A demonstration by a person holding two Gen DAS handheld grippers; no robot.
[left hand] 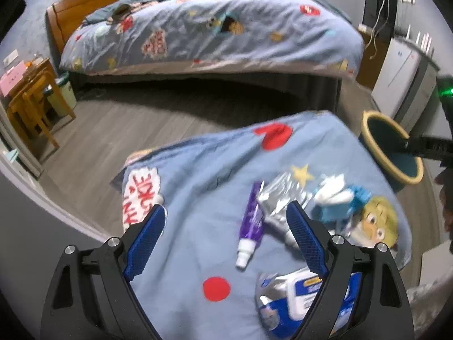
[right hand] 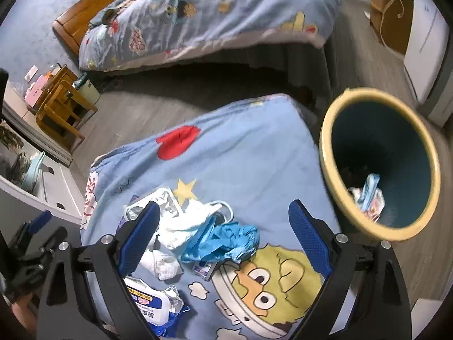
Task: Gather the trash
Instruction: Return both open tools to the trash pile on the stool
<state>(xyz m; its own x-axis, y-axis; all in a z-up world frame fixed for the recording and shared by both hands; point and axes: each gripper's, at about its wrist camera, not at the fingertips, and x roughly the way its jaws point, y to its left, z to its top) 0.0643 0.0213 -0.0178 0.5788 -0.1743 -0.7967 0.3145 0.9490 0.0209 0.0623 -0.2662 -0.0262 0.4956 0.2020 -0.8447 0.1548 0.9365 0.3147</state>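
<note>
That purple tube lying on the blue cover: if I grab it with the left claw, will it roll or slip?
The purple tube is probably light and somewhat squashy, since its flat end looks crimped. Its round white cap may let it roll slightly, though the soft blue cover should damp that. Glossy skin could slip, so grip mid-body.

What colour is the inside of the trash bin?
Dark teal inside the trash bin, with a pale yellow rim; the right wrist view shows it best.

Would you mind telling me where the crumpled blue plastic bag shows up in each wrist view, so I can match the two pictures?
Left wrist view: the blue plastic bag lies right of centre, just beyond the right finger.
Right wrist view: the bag lies near centre, between the open fingers.
Shared landmark: the yellow-rimmed bin, off the cloth's right edge in both.
</note>
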